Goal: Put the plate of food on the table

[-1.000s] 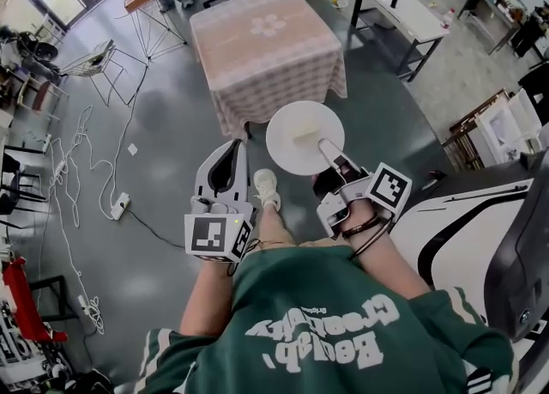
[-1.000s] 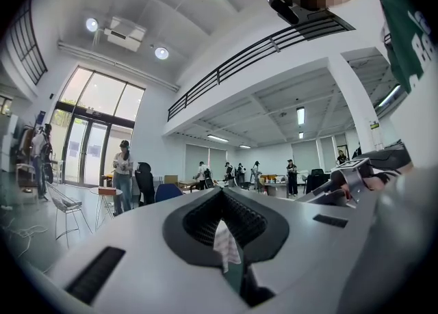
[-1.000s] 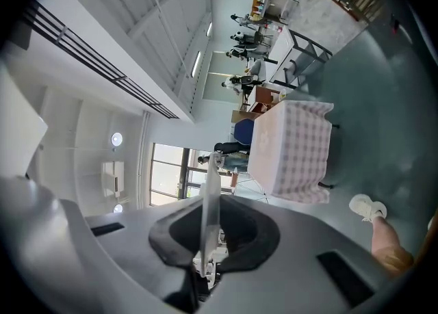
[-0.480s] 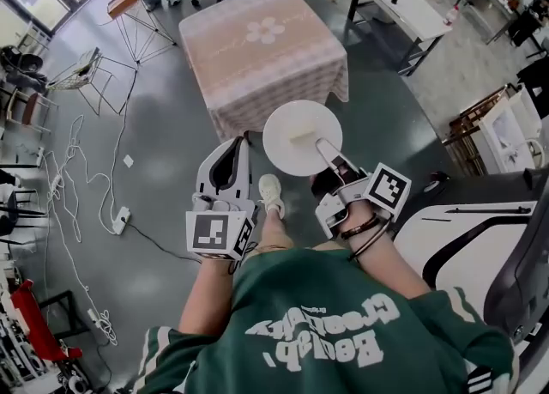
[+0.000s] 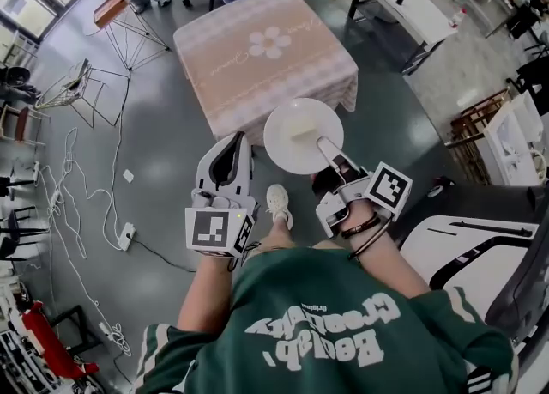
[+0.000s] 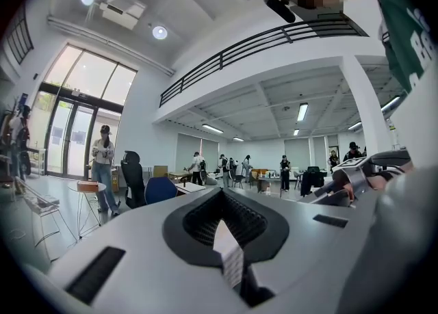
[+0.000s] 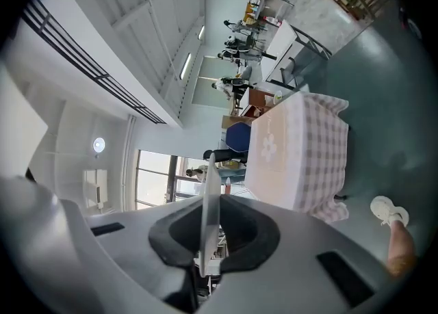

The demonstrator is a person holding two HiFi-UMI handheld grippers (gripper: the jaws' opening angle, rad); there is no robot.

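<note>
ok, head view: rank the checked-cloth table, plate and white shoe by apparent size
1. table
2. plate, nearer the camera than the table, so it looks bigger than it is
3. white shoe, clearly smallest

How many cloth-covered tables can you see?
1: the square table under a pink checked cloth, straight ahead, just beyond the round white plate in the right tongs. Others may be hidden.
</note>
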